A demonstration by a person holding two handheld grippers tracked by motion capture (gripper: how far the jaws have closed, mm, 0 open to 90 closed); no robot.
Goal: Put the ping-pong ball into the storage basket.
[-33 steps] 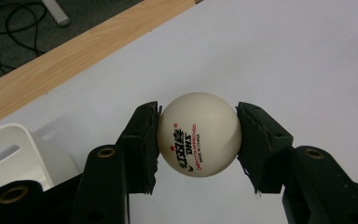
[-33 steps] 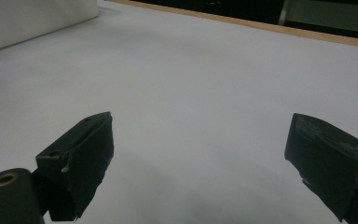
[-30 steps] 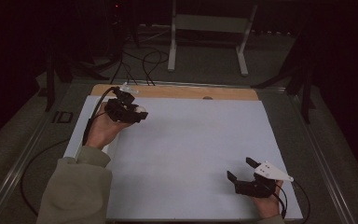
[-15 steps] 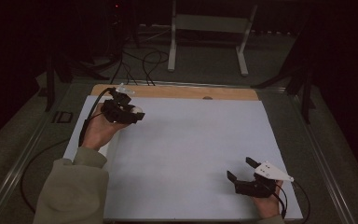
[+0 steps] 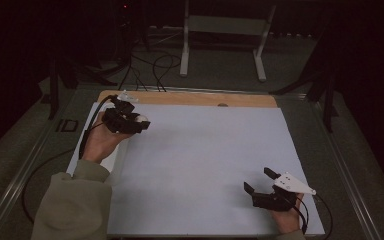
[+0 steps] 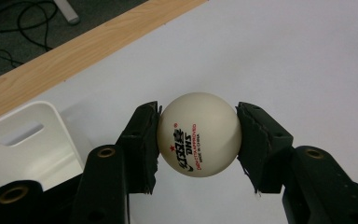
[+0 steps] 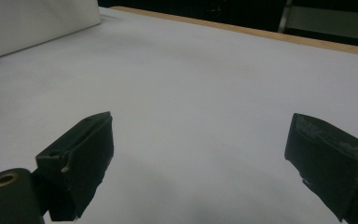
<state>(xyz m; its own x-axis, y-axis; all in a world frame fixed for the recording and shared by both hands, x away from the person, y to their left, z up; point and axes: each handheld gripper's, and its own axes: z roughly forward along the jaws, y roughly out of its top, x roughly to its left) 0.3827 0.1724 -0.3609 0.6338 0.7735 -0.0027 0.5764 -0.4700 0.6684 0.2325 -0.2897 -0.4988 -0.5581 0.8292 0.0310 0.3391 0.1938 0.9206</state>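
2 black pads [image 6: 144,144] of the left gripper [image 6: 198,140] pressed opposite sides of a white table-tennis ball [image 6: 198,133], which hung clear of the white sheet [image 5: 205,165] with its printed logo facing the camera. Being round, the ball had no long axis to line up. A white container [image 6: 23,144] lay just beside the left jaw, near the wooden table edge [image 5: 190,98], probably the nearest drop point. The left hand [image 5: 100,142] reached to the far-left corner. Well apart, the right gripper [image 5: 260,186] rested near the front right, jaws spread and empty.
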